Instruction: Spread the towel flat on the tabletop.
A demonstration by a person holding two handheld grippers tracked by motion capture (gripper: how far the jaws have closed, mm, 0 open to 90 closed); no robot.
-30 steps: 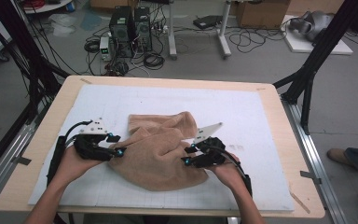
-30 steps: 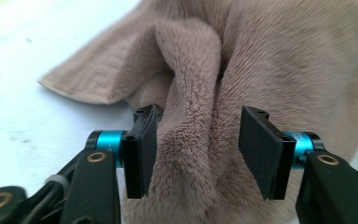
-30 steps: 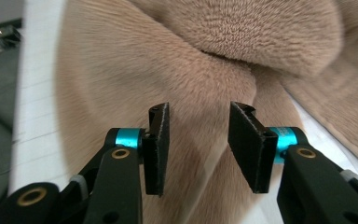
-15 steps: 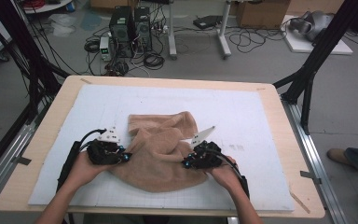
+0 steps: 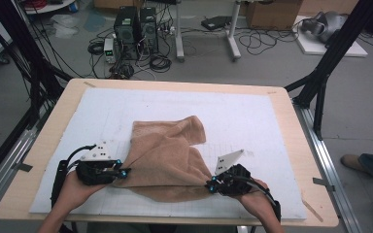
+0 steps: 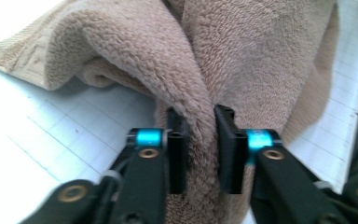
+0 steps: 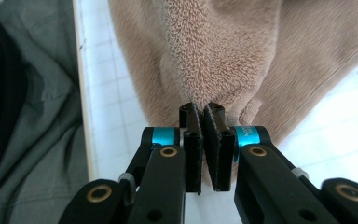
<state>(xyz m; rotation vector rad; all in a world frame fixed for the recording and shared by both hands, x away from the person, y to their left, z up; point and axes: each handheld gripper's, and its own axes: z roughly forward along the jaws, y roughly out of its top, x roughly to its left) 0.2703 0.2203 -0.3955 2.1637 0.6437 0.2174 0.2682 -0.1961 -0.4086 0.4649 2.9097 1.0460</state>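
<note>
A tan terry towel [image 5: 165,155] lies crumpled on the white gridded mat [image 5: 252,111]. My left gripper [image 5: 125,171] holds the towel's near left side. In the left gripper view a thick fold of towel [image 6: 242,60] fills the gap of the left gripper [image 6: 200,135], pads pressing on it; the jaws have just been opening a little. My right gripper [image 5: 209,186] is at the towel's near right corner. In the right gripper view the right gripper [image 7: 201,126] is shut on a thin edge of the towel [image 7: 223,60].
The mat covers most of the wooden table [image 5: 291,126], and both hands are near its front edge. Computer towers [image 5: 135,24] and cables lie on the floor beyond. Black frame legs [image 5: 320,82] stand at the table's right. A person's shoe [image 5: 352,161] is at far right.
Both grippers have closed on the towel and moved toward the table's near edge, the right one also outward. The towel's near side is drawn out wider and flatter.
</note>
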